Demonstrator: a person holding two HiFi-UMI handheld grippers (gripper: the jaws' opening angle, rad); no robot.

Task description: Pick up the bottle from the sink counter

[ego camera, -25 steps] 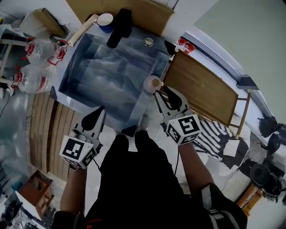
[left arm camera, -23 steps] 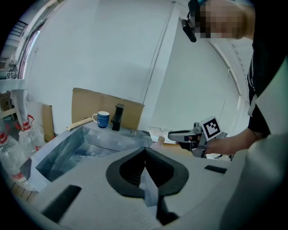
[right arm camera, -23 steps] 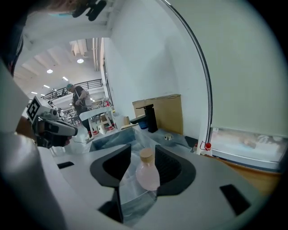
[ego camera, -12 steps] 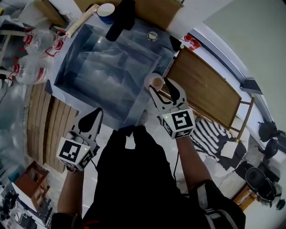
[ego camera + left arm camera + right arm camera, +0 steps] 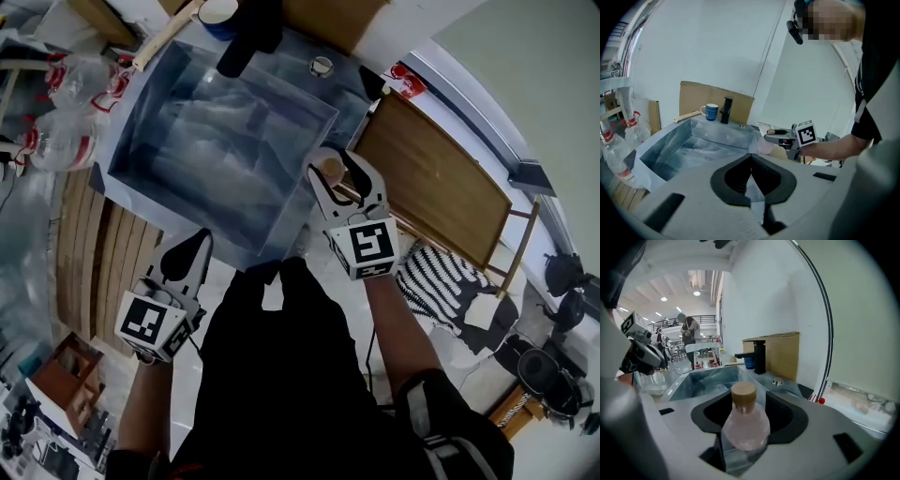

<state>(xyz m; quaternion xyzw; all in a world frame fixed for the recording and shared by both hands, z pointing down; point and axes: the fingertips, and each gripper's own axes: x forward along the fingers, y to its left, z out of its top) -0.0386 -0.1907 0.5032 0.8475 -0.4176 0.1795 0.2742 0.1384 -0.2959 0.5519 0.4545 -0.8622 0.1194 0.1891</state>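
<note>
A small pale pink bottle (image 5: 329, 169) with a tan cap stands at the right front corner of the steel sink (image 5: 122, 183). My right gripper (image 5: 343, 176) straddles it. In the right gripper view the bottle (image 5: 745, 420) sits upright between the black jaws, which are closing around its round body; I see no firm press on it. My left gripper (image 5: 192, 246) hangs in front of the counter, shut with nothing in it. The left gripper view shows its tips (image 5: 751, 157) meeting, and the right gripper (image 5: 780, 136) at the bottle (image 5: 765, 145).
A black faucet (image 5: 248, 33) and a blue mug (image 5: 217, 11) stand at the sink's far edge, before a cardboard sheet. Clear plastic bottles (image 5: 66, 131) lie left of the sink. A wooden board (image 5: 431, 178) leans at the right, with a striped mat (image 5: 441, 277) on the floor.
My right gripper has moved forward until its jaws stand on either side of the bottle, which was ahead of the tips before. The left gripper has hardly moved.
</note>
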